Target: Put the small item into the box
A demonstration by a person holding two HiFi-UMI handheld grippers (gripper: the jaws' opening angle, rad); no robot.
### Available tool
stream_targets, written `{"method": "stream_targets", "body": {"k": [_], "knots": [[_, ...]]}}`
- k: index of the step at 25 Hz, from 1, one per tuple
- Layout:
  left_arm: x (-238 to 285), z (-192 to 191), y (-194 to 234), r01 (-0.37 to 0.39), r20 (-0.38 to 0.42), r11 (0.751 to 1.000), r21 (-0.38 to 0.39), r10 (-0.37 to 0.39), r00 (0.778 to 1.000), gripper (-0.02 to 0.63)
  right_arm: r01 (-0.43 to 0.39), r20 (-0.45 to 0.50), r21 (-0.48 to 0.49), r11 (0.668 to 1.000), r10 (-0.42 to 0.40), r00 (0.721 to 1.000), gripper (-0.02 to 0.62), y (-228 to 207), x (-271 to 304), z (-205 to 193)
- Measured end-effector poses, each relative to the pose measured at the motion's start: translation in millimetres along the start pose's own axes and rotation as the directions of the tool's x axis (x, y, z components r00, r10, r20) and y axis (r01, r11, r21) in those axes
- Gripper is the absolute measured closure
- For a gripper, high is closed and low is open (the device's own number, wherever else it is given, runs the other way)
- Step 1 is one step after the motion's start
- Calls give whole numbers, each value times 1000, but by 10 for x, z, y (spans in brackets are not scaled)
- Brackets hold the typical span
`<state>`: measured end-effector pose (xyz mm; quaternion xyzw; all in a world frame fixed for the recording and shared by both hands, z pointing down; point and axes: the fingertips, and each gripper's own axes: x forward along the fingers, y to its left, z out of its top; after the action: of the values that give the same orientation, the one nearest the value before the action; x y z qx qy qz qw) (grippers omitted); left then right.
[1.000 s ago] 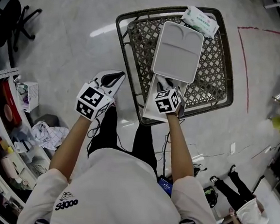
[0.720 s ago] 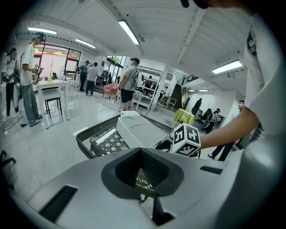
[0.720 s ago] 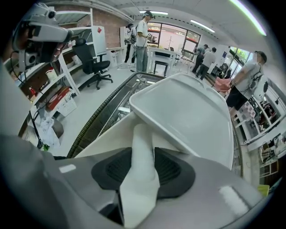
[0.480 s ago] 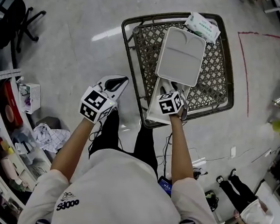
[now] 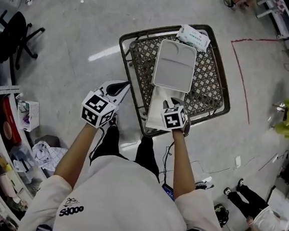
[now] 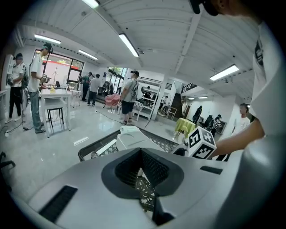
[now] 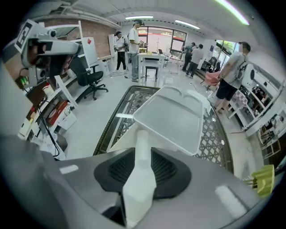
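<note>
Small item (image 7: 139, 185) – a white, bottle-like piece – sat between the jaws of the right tool (image 7: 142, 154) as they closed on it, pads against both its sides, just short of the white box (image 7: 172, 114) on the lattice table (image 5: 130, 78). The left tool (image 6: 142, 157) hung off the table's left edge, jaws together and empty. Best play, I'd say: keep the squeeze firm, carry it forward over the near wall, lower, then let go. Room looked tight – the raised lid stood right ahead, and a wipes packet (image 5: 193, 36) held the far corner.
</note>
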<state>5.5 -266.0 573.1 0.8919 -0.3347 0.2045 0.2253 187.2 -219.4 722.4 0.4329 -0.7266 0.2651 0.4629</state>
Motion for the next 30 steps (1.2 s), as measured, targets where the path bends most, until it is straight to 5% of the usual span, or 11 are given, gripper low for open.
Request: {"method": "stream_targets", "body": {"k": [5,9,15,30], "knots": [[-15,228,-60,10,34,1000,15,-10,999,602,58,75,73,996,-63,995,509,-114,-449,69],[-19,504,-130,17,76,999,36,-19,997,603,150,168,43,988,-156,973,551,-240,-923,256],[-17,1023,-290,21,141,989,150,-43,989,603,246,319,75,966,-257,912,584,-492,-1618,672],[-147,1637,-764,23,209,938,345,-100,973,601,330,574,92,939,-321,753,584,-591,-2795,1304]]}}
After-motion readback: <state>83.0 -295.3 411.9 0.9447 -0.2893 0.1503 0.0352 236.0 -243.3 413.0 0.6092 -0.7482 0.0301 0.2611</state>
